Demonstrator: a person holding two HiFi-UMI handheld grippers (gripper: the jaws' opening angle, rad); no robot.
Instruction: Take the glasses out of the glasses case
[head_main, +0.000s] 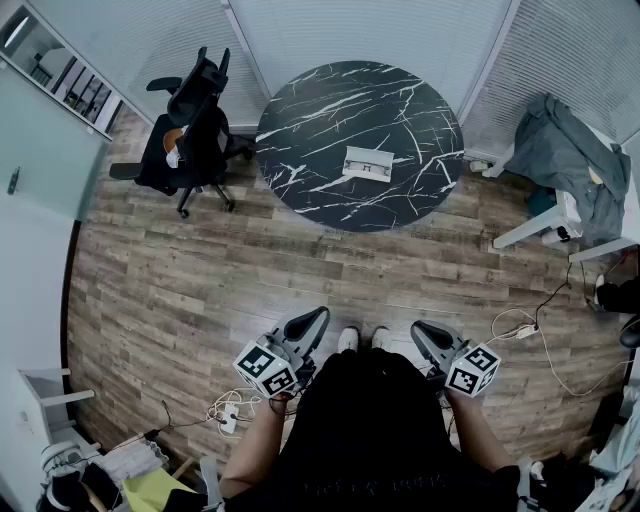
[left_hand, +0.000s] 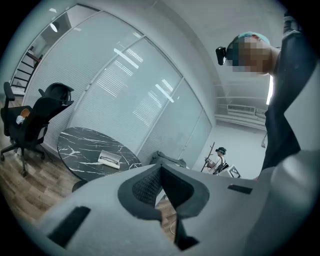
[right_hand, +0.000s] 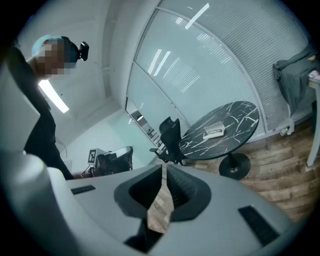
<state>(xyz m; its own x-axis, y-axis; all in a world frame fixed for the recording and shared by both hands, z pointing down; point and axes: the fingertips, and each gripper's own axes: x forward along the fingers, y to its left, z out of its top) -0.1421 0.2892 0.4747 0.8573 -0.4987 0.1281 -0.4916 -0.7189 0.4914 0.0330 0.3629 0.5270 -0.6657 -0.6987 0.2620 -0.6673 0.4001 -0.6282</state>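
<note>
glasses case (head_main: 367, 163) — pale, rectangular | lying flat | mid black marbled table (head_main: 305, 125)

Black office chair (head_main: 195, 125) beside round marble table (head_main: 310, 120); grey cloth (head_main: 570, 165) far right; wood floor (head_main: 200, 270).

Head view steeply down, 2 gripper views angled upward, all share distant table (head_main: 300, 130)

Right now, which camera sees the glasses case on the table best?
The head view: it looks down on the glasses case, showing its whole top on the round table. Both gripper views catch it from the side, small and far away.
</note>
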